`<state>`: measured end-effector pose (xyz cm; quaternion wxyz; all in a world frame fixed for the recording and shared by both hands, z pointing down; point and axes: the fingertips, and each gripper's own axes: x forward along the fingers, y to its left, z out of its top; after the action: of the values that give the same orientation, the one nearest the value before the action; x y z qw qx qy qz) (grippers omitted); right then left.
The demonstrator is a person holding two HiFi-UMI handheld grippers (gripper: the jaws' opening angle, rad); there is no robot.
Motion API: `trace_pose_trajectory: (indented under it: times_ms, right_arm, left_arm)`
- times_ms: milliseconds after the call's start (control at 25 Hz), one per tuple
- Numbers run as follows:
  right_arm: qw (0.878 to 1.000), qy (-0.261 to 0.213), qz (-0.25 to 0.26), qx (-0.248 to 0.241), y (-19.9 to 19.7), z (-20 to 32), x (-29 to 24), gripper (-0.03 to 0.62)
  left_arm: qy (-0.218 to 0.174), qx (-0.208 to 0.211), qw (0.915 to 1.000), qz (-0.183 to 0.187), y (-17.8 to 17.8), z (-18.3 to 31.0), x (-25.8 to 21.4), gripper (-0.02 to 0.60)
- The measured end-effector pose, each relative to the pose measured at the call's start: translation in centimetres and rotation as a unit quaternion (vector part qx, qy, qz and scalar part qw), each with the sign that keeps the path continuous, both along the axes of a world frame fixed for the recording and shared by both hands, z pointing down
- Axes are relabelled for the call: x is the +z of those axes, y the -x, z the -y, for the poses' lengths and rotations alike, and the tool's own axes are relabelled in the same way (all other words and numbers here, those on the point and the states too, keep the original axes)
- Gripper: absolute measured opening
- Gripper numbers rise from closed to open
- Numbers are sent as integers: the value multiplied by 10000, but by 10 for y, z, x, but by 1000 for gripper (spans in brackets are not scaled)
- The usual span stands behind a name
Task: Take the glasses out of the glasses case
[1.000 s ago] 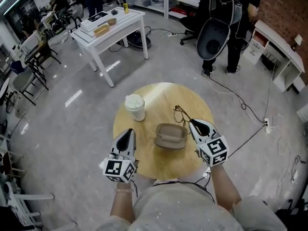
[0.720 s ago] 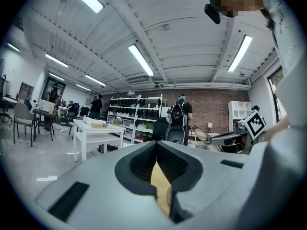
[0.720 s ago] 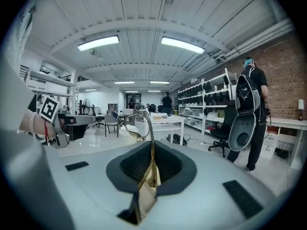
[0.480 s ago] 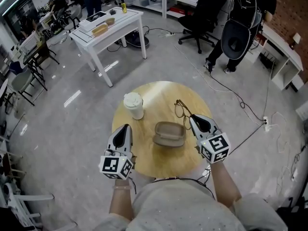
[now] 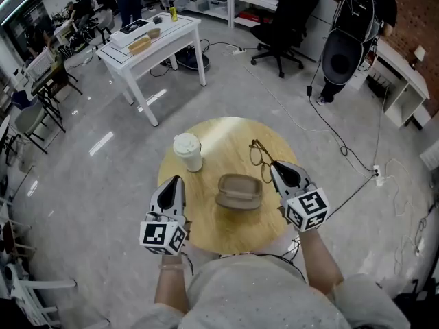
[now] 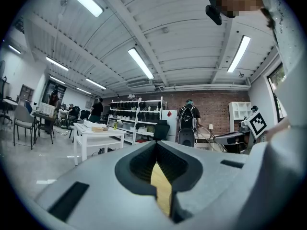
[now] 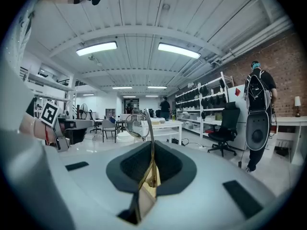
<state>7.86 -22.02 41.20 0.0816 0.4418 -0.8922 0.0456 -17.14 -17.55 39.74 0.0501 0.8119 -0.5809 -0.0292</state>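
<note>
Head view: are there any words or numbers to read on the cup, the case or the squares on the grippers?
No readable words or numbers anywhere.
White lidded paper cup: no print shows.
Tan oval glasses case: plain.
Gold wire-rimmed glasses: no marking shows.
Left gripper and right gripper: cubes carry black-and-white square patterns, no letters.
Red sticker on white cabinet: too small to read.

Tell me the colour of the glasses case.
The glasses case is greyish beige; head view shows it best.

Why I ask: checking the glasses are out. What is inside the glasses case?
The glasses case shows only its bare tan hollow. The glasses are outside it, pinched by a temple in the right gripper. Its rim may hide the hollow's near edge.
</note>
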Motion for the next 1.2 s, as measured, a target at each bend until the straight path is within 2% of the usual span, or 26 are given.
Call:
trace_pose_trajectory:
  times_ms: [1200]
  right_arm:
    - [9999, -13, 56, 120, -13, 8, 1, 27]
  left_arm:
    - [-4, -43, 10000, -37, 3, 9, 1, 5]
